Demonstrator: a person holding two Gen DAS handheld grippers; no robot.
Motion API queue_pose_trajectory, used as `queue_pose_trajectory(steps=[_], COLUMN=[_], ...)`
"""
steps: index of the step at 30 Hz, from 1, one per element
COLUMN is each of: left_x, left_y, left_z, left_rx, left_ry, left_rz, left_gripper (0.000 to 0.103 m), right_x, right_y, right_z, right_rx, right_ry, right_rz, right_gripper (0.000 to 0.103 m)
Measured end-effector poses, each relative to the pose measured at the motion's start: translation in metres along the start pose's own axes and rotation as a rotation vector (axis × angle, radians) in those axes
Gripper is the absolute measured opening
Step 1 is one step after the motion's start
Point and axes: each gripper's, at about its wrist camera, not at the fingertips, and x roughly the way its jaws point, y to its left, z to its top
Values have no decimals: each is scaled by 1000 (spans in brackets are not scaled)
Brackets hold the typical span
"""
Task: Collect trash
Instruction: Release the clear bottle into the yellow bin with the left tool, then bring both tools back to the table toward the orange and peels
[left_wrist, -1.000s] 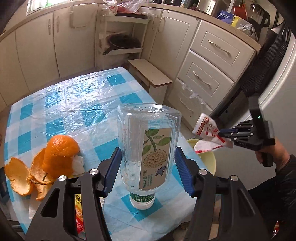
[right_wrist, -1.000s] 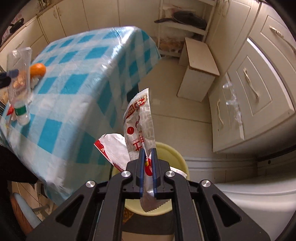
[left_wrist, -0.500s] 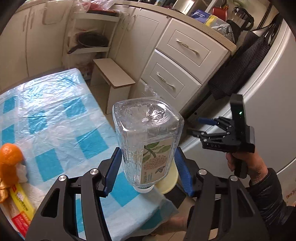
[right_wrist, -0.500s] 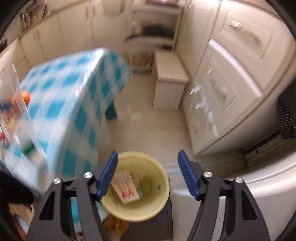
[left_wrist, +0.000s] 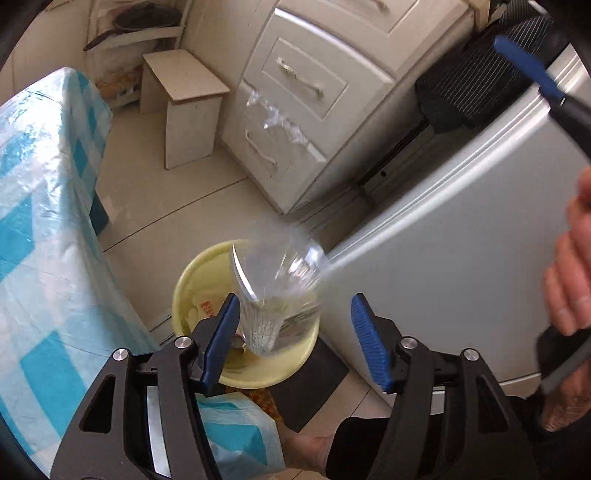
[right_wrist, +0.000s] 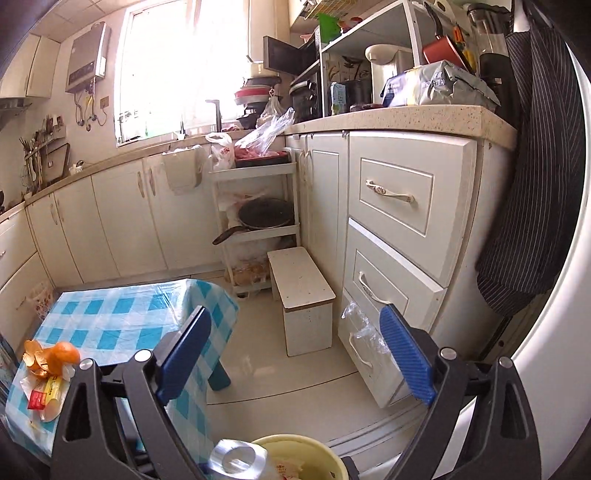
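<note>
My left gripper (left_wrist: 295, 339) is open right above the yellow bin (left_wrist: 199, 273) on the floor. The clear plastic bottle (left_wrist: 277, 288) is blurred, free of the pads, dropping into the bin beside a red-and-white wrapper (left_wrist: 205, 308). In the right wrist view the bottle (right_wrist: 236, 459) and the bin (right_wrist: 317, 448) show at the bottom edge. My right gripper (right_wrist: 295, 354) is open and empty, raised and facing the kitchen. Orange peel (right_wrist: 51, 358) and a red-and-yellow packet (right_wrist: 44, 393) lie on the blue checked table (right_wrist: 122, 317).
A small white stool (right_wrist: 303, 291) stands on the floor by the white drawers (right_wrist: 391, 236). A silver fridge (left_wrist: 461, 236) is right of the bin, with a dark mat (left_wrist: 314, 380) under the bin. A shelf rack with a pan (right_wrist: 258, 218) stands behind.
My left gripper carried the bottle off the table to the bin and opened; the bottle is falling. My right gripper dropped the wrapper in the bin, then lifted away to face the kitchen.
</note>
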Motion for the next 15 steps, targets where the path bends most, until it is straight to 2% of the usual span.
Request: queue_pose_trajectory(steps=[4,11,15], left_x=[-1,-39,-61], left_y=[-11,-16,-15], left_z=[-4,-10,-16], left_rx=[49,162,210], left_ry=[-24,-131,-172], left_rz=[121,337,434], left_gripper=[72,80,83], right_x=[-3,-5,-8], right_y=[2,12,22], right_z=[5,3,4], right_rx=[1,-6,-16], right_ry=[1,-1,-12], right_rz=[10,31,42], right_gripper=[89,89,91])
